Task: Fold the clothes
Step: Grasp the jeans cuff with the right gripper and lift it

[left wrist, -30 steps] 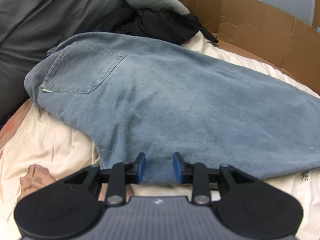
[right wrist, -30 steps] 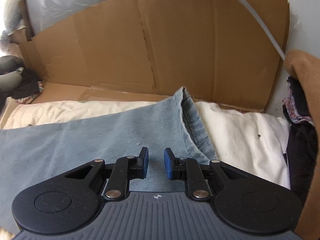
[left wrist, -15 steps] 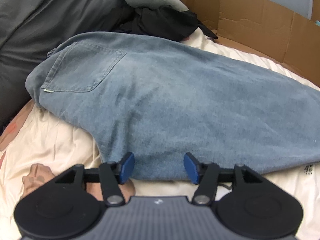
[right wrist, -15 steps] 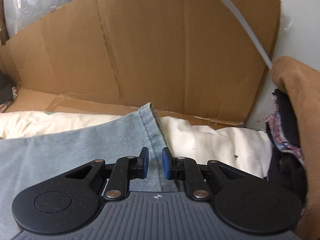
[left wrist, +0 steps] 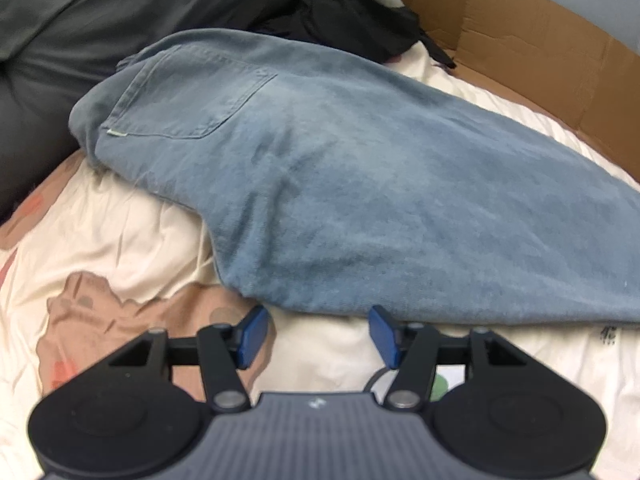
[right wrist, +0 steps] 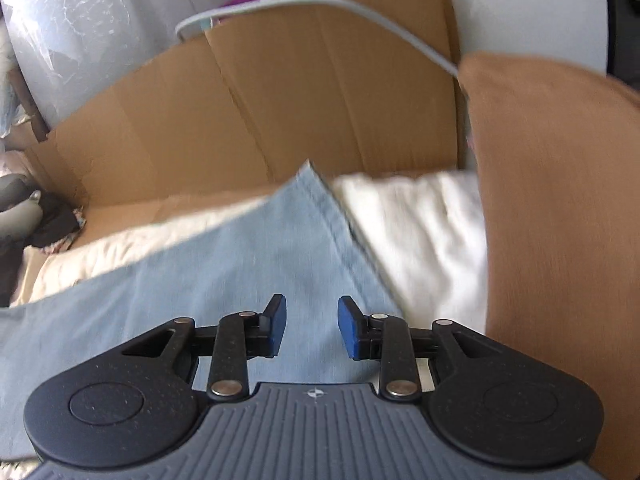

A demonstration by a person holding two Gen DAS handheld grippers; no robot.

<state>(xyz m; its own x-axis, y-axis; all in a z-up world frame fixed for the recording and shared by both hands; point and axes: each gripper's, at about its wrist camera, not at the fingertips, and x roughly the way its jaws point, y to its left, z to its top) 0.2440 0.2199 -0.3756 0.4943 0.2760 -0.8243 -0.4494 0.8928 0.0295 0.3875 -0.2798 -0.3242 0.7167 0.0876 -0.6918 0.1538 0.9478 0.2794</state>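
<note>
Two hand-held grippers sit nearest the cameras, and neither has cloth between its blue pads: the left hand-held gripper (left wrist: 316, 334) is spread wide just short of the near folded edge of the jeans (left wrist: 360, 184), over the cream bed sheet (left wrist: 132, 236) with its tan printed patch, while the right hand-held gripper (right wrist: 308, 326) is spread somewhat less and hovers above the pale denim near the leg end; whether it touches the fabric cannot be told, as that view is smeared by motion. Beyond the left one, the jeans lie lengthwise on the bed, apparently already doubled leg over leg, with a back pocket (left wrist: 188, 92) facing up at the waist end toward the far left and the legs running off to the right. In the right view the hem (right wrist: 320, 196) reaches toward the far edge of the bed, with bare sheet just beside it and a brown garment (right wrist: 560, 240) crowding the right side. Farther back, dark grey and black clothes (left wrist: 348, 16) are heaped past the waistband, and brown cardboard (right wrist: 280, 120) stands along the far edge of the bed. As a judgement, the first lengthwise fold looks done; the crosswise folds, bringing hem toward waist, are not yet made, and the other heaped garments appear unfolded
</note>
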